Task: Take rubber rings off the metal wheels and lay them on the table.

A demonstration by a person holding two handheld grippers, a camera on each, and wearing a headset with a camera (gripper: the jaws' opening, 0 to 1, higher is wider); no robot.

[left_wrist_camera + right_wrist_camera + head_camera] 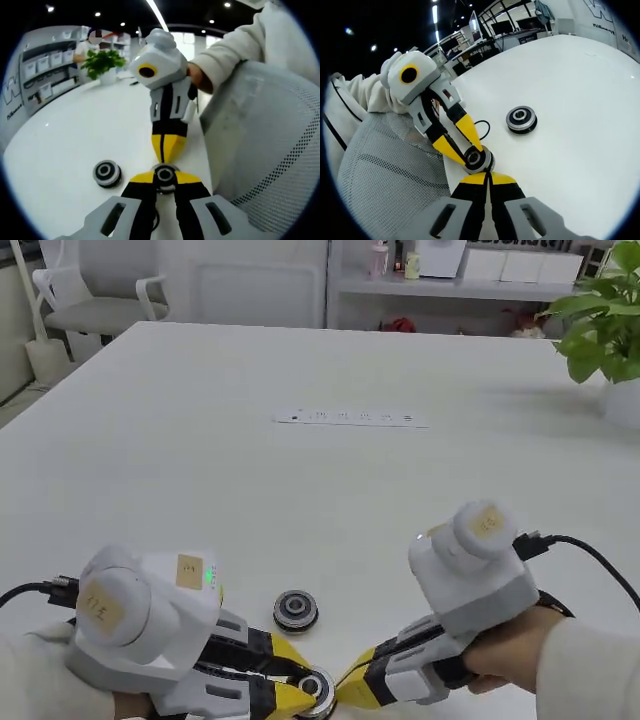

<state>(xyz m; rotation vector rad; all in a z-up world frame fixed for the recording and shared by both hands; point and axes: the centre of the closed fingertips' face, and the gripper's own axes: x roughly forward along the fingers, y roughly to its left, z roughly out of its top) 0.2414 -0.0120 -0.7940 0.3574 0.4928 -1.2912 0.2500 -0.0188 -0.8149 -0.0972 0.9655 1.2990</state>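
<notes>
A small metal wheel (318, 687) with a dark rubber ring sits at the table's near edge, and my left gripper (310, 692) is shut on it between its yellow fingertips. In the left gripper view the wheel (165, 176) lies between those tips. My right gripper (345, 692) comes in from the right with its jaws shut, tips against the wheel's rim (477, 159). Whether they pinch the ring is hidden. A second ringed wheel (296, 609) lies flat and free on the table just beyond. A thin black loop (482, 129) lies by the left gripper's fingers.
A white power strip (350, 418) lies mid-table. A potted plant (605, 330) stands at the far right corner. A grey mesh chair back (265, 145) is close behind the grippers at the near edge. An office chair (90, 300) and shelves stand beyond the table.
</notes>
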